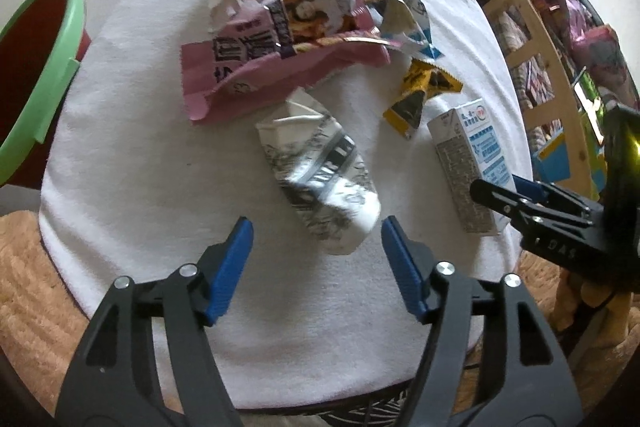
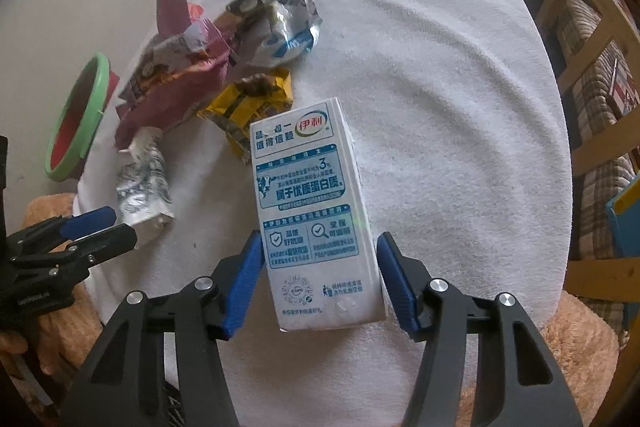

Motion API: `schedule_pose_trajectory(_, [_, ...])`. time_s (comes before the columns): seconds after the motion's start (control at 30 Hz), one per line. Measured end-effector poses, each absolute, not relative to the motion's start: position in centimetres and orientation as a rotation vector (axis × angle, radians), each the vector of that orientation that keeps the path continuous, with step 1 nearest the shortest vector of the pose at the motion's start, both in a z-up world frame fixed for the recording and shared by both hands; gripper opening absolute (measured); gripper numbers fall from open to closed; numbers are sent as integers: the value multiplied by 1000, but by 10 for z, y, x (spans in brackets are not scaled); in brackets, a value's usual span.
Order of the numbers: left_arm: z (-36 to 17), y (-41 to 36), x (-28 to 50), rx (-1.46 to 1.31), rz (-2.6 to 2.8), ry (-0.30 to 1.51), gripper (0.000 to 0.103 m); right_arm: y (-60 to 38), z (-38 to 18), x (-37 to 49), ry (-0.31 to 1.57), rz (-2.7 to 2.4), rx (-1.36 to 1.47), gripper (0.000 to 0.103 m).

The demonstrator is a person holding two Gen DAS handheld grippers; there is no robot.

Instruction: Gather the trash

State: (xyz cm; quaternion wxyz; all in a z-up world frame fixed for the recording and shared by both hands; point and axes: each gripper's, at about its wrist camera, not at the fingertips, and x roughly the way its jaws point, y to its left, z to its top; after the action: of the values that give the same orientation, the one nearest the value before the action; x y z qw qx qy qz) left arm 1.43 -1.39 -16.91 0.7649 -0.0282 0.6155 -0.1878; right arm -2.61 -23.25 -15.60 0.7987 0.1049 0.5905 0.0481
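Observation:
A white-and-blue milk carton (image 2: 316,211) lies on the white-towelled table (image 2: 460,107), its near end between the blue pads of my right gripper (image 2: 318,275); the jaws stand open around it with small gaps. The carton also shows in the left wrist view (image 1: 468,167). A crumpled black-and-white carton (image 1: 320,179) lies just ahead of my open left gripper (image 1: 316,247). Behind it are a pink bag (image 1: 248,67) with wrappers, a yellow wrapper (image 1: 424,91) and a silver-blue wrapper (image 2: 280,23).
A red bin with a green rim (image 1: 36,75) stands off the table's left side, also seen in the right wrist view (image 2: 76,119). A wooden rack with clutter (image 1: 552,67) stands at the right. Tan plush fabric (image 1: 32,287) lies below the table.

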Motion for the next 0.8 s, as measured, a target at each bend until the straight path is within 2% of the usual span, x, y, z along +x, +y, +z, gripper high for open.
schedule_pose_trajectory(0.13, [-160, -7, 16, -98, -398, 1306, 68, -240, -143, -29, 1200, 95, 261, 55])
schedule_pose_trajectory(0.2, [-158, -6, 19, -108, -392, 1292, 74, -245, -139, -30, 1169, 84, 294, 55])
schedule_pose_trajectory(0.53, [-188, -41, 35, -21, -400, 1345, 74, -259, -129, -33, 1120, 61, 362, 55])
schedule_pose_trajectory(0.63, [-194, -43, 32, -14, -403, 1353, 63, -257, -126, -31, 1092, 62, 378, 56])
schedule_pose_trajectory(0.67, [-193, -43, 31, -8, -413, 1355, 55, -258, -125, -31, 1084, 65, 386, 55])
schedule_pose_trajectory(0.8, [-189, -34, 29, -45, -421, 1348, 50, -258, -119, -32, 1052, 76, 409, 56])
